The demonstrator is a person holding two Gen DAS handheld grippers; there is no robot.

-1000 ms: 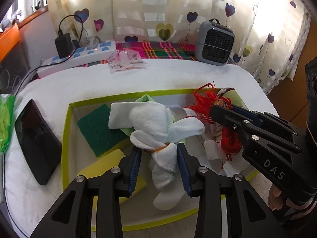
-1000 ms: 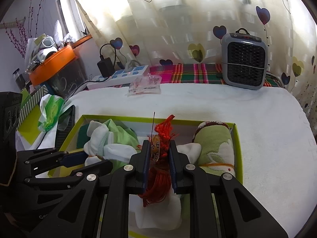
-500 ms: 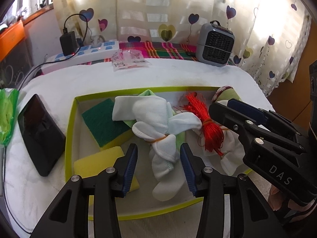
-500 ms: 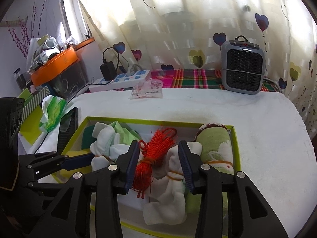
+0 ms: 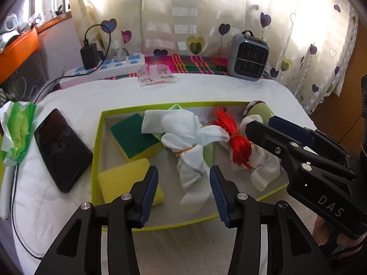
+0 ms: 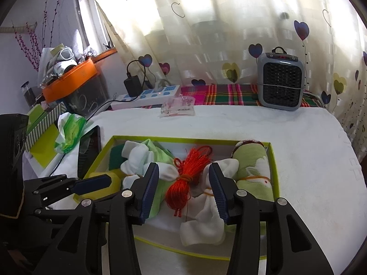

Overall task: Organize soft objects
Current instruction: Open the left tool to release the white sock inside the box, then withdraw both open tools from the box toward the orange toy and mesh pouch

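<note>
Behind right tool, green towel roll half hidden.

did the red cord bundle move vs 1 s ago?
Yes. The red cord bundle was clamped upright in the right gripper, above the tray; now it lies in the tray between the open jaws, across the white socks.

Soft white cloth socks; glossy red cord; rough green sponge; glossy black phone.
</note>
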